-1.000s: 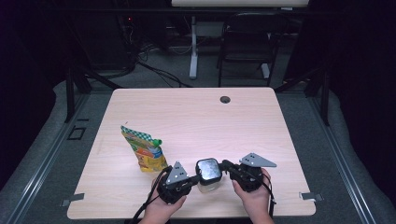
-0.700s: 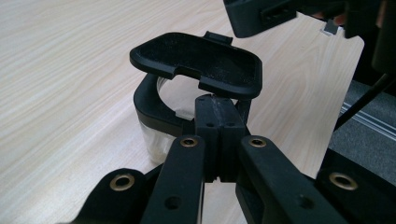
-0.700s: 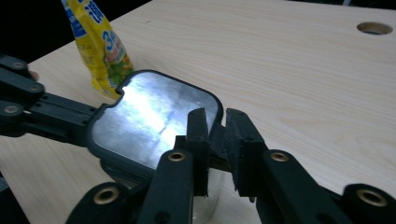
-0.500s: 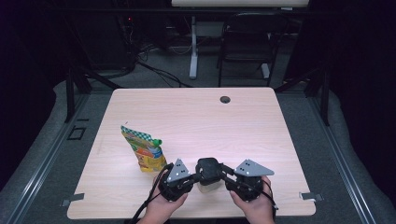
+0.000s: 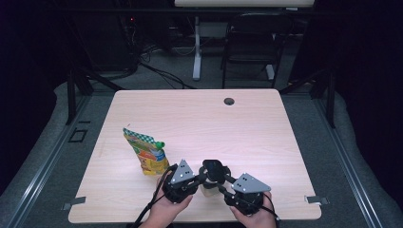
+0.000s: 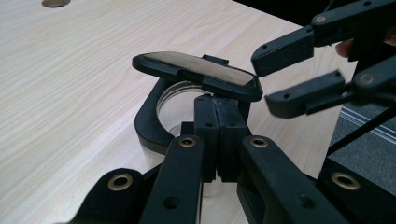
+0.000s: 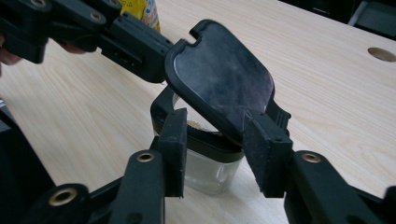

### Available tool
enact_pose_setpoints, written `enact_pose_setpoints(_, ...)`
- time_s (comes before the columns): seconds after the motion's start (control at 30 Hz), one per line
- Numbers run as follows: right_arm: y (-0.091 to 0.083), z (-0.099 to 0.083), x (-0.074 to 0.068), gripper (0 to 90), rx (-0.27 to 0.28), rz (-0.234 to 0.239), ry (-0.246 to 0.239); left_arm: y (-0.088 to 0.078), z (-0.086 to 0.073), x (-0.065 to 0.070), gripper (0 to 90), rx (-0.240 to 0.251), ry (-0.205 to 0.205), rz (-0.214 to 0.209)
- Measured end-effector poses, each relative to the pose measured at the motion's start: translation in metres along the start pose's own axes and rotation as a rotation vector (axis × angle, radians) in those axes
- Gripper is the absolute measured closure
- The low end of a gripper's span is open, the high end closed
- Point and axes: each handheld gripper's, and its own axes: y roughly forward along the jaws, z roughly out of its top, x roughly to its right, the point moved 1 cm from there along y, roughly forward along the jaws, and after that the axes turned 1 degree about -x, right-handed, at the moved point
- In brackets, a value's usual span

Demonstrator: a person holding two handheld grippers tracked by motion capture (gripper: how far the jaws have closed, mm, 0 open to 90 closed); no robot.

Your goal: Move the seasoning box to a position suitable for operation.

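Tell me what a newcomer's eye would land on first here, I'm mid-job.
First, the clear jar at the table's near edge, its black flip lid raised, with both grippers crowded on it. The left gripper is clamped shut on the jar's black rim, while the right gripper has just been opening, its jaws standing wide either side of the jar. Next, the bright yellow snack bag to the jar's left.

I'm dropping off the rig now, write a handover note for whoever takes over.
Left gripper shut on the jar's black collar, near the table's front edge.
Right gripper open, jaws just been opening, flanking the lid's hinge end without pressing.
Done: lid flipped up, jar open.
Left: probably the snack pouch, untouched beside the jar.
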Motion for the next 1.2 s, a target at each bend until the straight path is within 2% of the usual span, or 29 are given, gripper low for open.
enact_pose_setpoints(0.07,0.002,0.0,-0.002,56.0,0.002,-0.031,-0.023,0.001,0.001,0.0,89.2,0.003,0.001,-0.001)
enact_pose_setpoints(0.17,0.008,-0.001,-0.002,54.1,0.007,-0.067,-0.013,0.003,0.002,0.0,88.9,-0.003,0.006,-0.001)
enact_pose_setpoints(0.23,0.009,-0.001,-0.001,54.3,0.005,-0.074,-0.01,0.004,0.001,0.0,88.7,-0.004,0.007,0.002)
enact_pose_setpoints(0.5,0.01,-0.002,0.0,54.6,0.014,-0.074,0.006,0.013,-0.008,-0.004,88.6,-0.034,0.0,0.013)
enact_pose_setpoints(0.8,0.007,-0.002,0.004,56.9,0.043,-0.063,0.045,0.014,-0.009,-0.002,88.6,-0.022,0.013,0.021)
enact_pose_setpoints(1.2,0.0,-0.002,0.016,71.1,0.1,-0.059,0.137,0.014,-0.009,-0.002,89.3,-0.019,0.016,0.017)
